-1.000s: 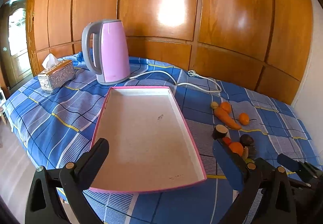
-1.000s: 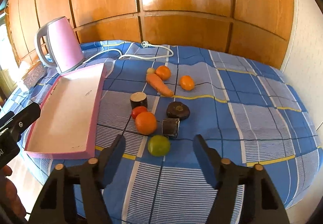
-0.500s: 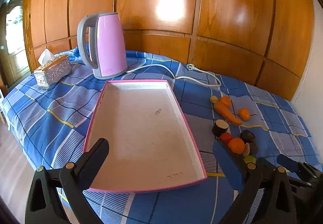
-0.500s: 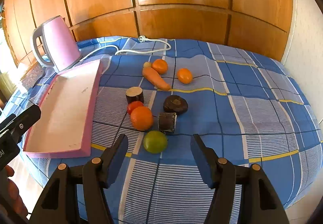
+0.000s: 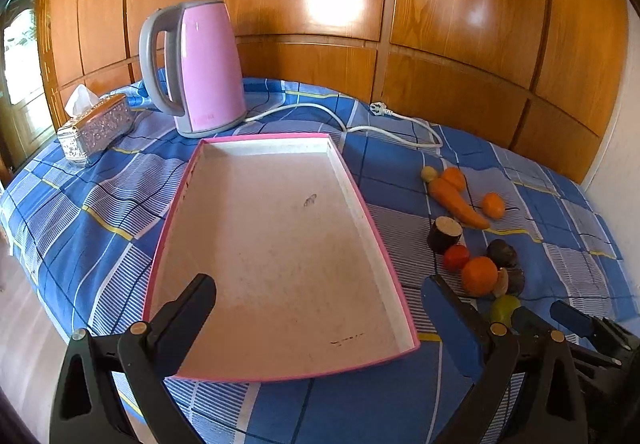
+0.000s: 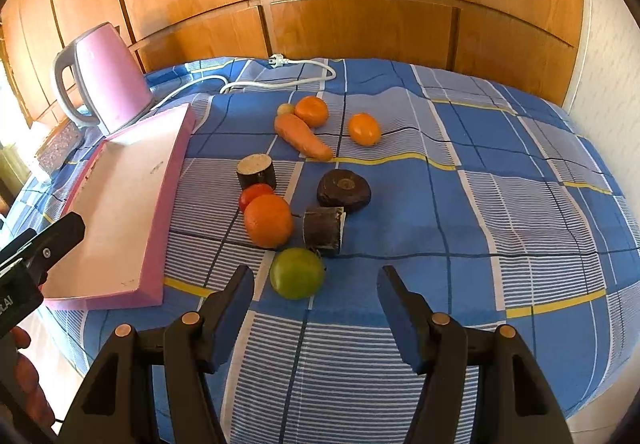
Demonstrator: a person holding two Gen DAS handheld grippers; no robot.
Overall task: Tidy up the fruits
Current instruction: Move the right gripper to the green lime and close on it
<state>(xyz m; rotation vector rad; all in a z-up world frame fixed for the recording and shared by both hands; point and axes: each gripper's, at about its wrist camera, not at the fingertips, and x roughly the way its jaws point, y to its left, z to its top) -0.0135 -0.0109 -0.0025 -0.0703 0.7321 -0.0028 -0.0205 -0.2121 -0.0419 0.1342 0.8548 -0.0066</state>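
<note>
Left wrist view: green fruit mostly hidden behind the right finger of the left gripper; only its top shows. Cut dark piece beyond that finger is part covered by the orange; kind not determinable. Right gripper cut off by the frame's right edge. Right wrist view: tissue box, far left of the right gripper, blurred and overexposed. Small pale item beside the carrot too small to identify.

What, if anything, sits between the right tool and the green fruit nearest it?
Nothing visible. The right tool is open with the green fruit just ahead between its fingers, only bare tablecloth around.
</note>
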